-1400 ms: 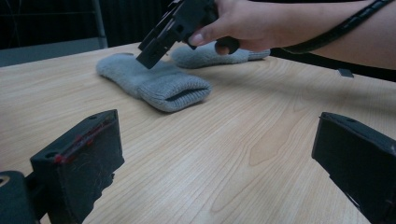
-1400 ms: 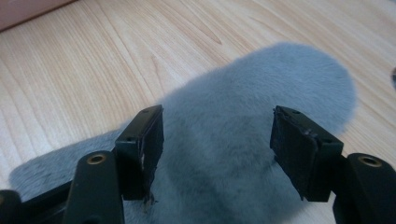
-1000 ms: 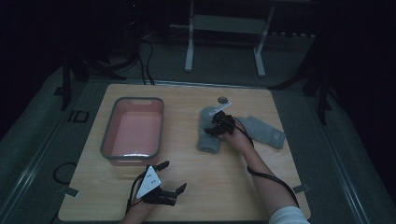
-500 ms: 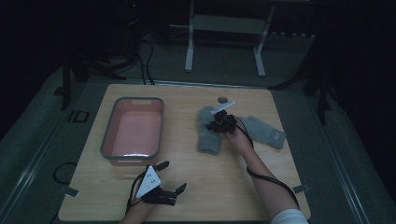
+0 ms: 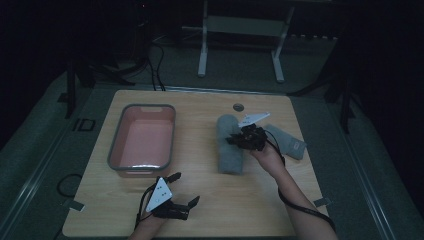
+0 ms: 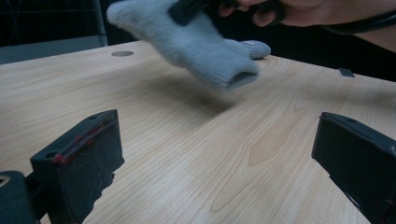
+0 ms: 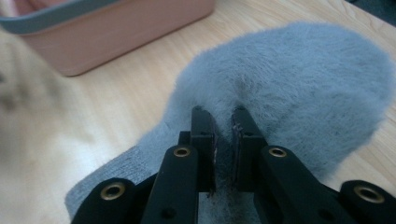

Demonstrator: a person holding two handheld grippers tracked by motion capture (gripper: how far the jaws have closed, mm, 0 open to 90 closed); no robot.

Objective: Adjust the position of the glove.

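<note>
The right gripper [image 5: 235, 140] has its fingers pinched on the grey sock [image 5: 230, 150] (fuzzy one) right of the pink tub [image 5: 142, 142]. Near left, the left gripper [image 5: 186, 189] rests wide open on the counter [image 5: 200, 215].

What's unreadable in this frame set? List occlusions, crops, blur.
- Held grey sock: in the right gripper view, the right gripper covers the pinched fold.
- Second sock: in the high view, partly behind the hand; its small label is too small to read.
- Pink bin: cut by the top edge in the right gripper view; dim in the high view.
- Left gripper: jaws cropped by the bottom edge in its own view.
</note>
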